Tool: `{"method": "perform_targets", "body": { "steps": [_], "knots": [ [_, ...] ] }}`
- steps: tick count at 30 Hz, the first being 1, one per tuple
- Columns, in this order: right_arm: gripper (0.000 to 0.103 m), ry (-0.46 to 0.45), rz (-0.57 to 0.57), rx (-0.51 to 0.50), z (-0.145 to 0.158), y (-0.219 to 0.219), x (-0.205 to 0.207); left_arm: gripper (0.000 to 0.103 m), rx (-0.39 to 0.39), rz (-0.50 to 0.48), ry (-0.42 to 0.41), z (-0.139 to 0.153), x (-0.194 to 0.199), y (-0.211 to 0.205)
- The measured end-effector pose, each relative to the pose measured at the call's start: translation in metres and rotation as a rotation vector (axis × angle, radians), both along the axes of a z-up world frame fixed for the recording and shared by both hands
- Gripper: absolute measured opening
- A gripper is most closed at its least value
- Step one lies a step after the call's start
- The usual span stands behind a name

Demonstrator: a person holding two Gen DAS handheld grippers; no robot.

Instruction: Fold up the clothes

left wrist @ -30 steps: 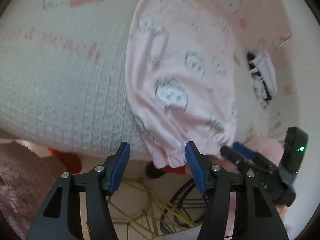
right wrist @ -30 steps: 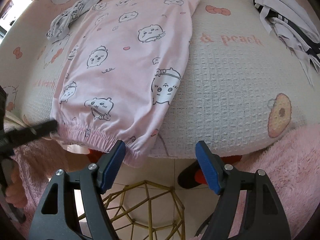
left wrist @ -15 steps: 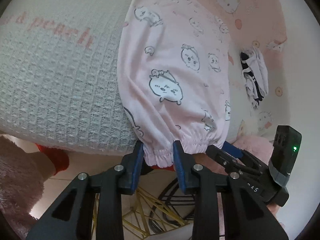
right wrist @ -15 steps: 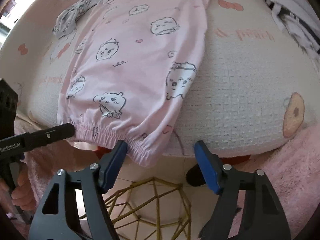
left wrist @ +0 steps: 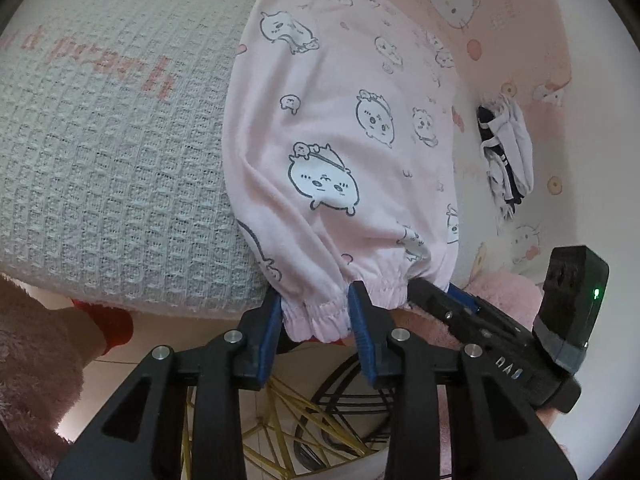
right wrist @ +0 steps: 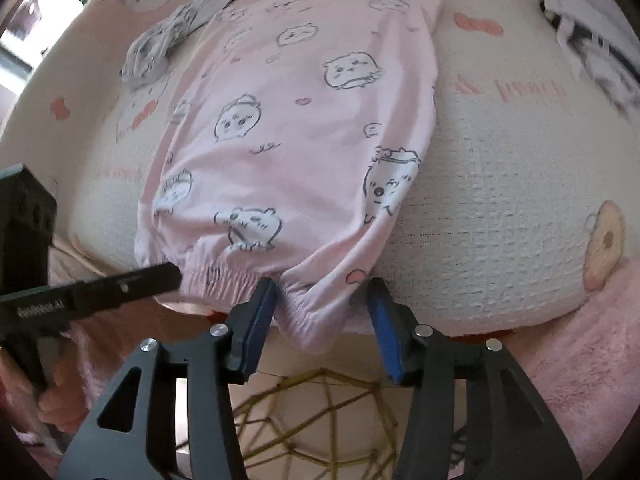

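Left wrist view, garment: the pink printed trousers (left wrist: 340,148) lay spread on the waffle-weave blanket (left wrist: 108,168), their gathered waistband (left wrist: 320,318) hanging over the near edge.
Left wrist view, left tongs: the left gripper (left wrist: 314,320) was clenched on one corner of that waistband, the elastic bunched between the blue pads.
Left wrist view, neighbour: the right gripper (left wrist: 448,300) sat just right of it at the same hem; from here I cannot tell how its jaws stood.
Left wrist view, far right: a black-and-white garment (left wrist: 508,152) lay well apart from the trousers.

Right wrist view, garment: the trousers ran from the near edge towards the far side, where a grey garment (right wrist: 172,48) lay beside their far left corner.
Right wrist view, right tongs: the right gripper was released, jaws wide, with the right corner of the waistband drooping between them and touching only the left pad (right wrist: 258,328).
Right wrist view, left tongs: the tip reached the hem at near left.

Doing the step well: the right jaws probably needed to push further over the corner and close on both layers of elastic, level with the left grasp, before any lift; a shallow pinch could slip, and uneven holds would skew the fold.
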State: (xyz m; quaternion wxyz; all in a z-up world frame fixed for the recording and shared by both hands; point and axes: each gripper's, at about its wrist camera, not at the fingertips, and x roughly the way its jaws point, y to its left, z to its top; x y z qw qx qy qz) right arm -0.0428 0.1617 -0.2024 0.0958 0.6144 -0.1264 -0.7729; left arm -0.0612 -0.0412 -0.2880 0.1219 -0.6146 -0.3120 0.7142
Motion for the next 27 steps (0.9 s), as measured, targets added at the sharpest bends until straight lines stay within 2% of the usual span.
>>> {"method": "perform_targets", "body": {
  "steps": [2, 4, 8, 14, 17, 18, 21, 22, 23, 24, 25, 27],
  "knots": [
    [0.032, -0.006, 0.002, -0.019, 0.002, 0.000, -0.002, 0.029, -0.014, 0.000, 0.014, 0.003, 0.002, 0.001],
    [0.026, -0.014, 0.016, -0.021, 0.004, -0.002, -0.001, 0.029, -0.017, -0.007, 0.032, 0.009, 0.004, 0.003],
    [0.022, -0.016, 0.026, -0.035, 0.009, -0.002, 0.003, 0.023, -0.012, 0.002, 0.061, 0.019, 0.010, 0.001],
    [0.022, 0.009, 0.010, -0.077, 0.016, 0.006, 0.007, 0.022, -0.014, 0.002, 0.064, 0.023, 0.012, -0.001],
    [0.032, -0.023, -0.024, -0.072, -0.006, 0.012, 0.003, 0.023, 0.001, 0.026, 0.023, 0.014, 0.009, -0.004],
    [0.044, -0.035, -0.033, -0.075, -0.012, 0.011, -0.002, 0.024, 0.006, 0.034, 0.010, 0.010, 0.007, -0.005],
    [0.059, -0.042, -0.031, -0.075, -0.020, 0.002, -0.011, 0.026, 0.008, 0.044, -0.003, 0.005, 0.004, -0.006],
    [0.056, -0.038, -0.025, -0.069, -0.020, -0.001, -0.013, 0.026, 0.003, 0.041, 0.007, 0.006, 0.004, -0.005],
    [0.048, -0.030, -0.006, -0.058, -0.018, -0.005, -0.013, 0.025, -0.003, 0.037, 0.016, 0.008, 0.004, -0.004],
    [0.032, -0.018, 0.019, -0.045, -0.015, -0.010, -0.013, 0.025, -0.011, 0.034, 0.026, 0.010, 0.004, -0.003],
    [0.023, -0.006, 0.044, -0.032, -0.013, -0.015, -0.013, 0.023, -0.022, 0.030, 0.038, 0.014, 0.006, -0.002],
    [0.019, 0.023, 0.064, -0.034, -0.004, -0.018, -0.011, 0.023, -0.026, 0.024, 0.060, 0.020, 0.009, 0.000]
  ]
}}
